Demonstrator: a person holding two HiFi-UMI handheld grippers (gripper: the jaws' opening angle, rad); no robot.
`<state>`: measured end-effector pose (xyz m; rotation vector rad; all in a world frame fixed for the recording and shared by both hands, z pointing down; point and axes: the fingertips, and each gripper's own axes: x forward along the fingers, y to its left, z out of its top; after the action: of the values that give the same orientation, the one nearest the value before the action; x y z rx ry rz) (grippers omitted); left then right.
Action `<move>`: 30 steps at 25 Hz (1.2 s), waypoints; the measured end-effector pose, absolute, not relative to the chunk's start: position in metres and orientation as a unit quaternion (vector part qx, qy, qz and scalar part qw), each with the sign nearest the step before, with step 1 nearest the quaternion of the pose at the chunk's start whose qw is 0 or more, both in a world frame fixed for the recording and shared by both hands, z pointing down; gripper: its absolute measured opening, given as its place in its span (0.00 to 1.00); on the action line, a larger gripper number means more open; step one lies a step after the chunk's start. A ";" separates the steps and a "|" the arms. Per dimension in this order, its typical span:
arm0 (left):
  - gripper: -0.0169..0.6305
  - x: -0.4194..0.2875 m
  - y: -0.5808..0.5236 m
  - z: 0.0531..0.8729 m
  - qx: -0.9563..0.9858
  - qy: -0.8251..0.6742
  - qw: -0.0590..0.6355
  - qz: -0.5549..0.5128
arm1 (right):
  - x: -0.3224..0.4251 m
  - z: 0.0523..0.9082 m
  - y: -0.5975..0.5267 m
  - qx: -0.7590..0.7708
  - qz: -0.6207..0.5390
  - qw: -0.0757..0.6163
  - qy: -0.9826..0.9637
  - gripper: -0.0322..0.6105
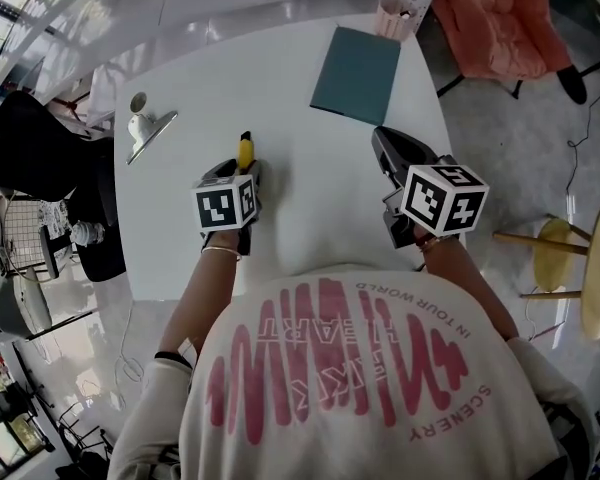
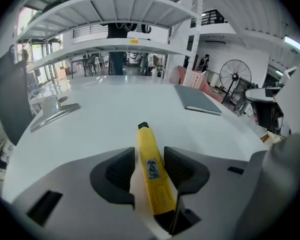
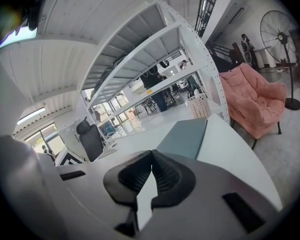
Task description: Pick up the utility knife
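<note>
A yellow utility knife with a black tip lies on the white table, pointing away from me. My left gripper stands over its rear half. In the left gripper view the knife runs between the two dark pads, with a sliver of table showing on its left side, so the jaws are open around it. The left gripper points steeply down at the tabletop. My right gripper hovers over the table to the right, its pads meeting at the tips, with nothing between them.
A teal notebook lies at the table's far right, ahead of the right gripper. A metal clamp-like piece sits at the far left. A pink basket stands at the far edge. A pink chair and a round stool stand right of the table.
</note>
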<state>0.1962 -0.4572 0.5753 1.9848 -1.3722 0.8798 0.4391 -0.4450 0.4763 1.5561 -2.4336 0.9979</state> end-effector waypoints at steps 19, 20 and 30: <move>0.32 0.200 -0.457 0.579 0.752 -0.437 0.290 0.400 | 0.437 0.483 -0.444 0.503 0.331 0.048 -0.797 0.07; 0.32 0.201 -0.458 0.580 0.752 -0.433 0.290 0.404 | 0.437 0.484 -0.444 0.503 0.332 0.048 -0.797 0.07; 0.25 0.203 -0.456 0.580 0.753 -0.418 0.279 0.424 | 0.441 0.484 -0.445 0.504 0.337 0.041 -0.794 0.07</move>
<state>0.2032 -0.4564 0.5795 2.0204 -1.1223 1.1384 0.4413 -0.4447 0.4839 1.5436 -2.4328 1.0310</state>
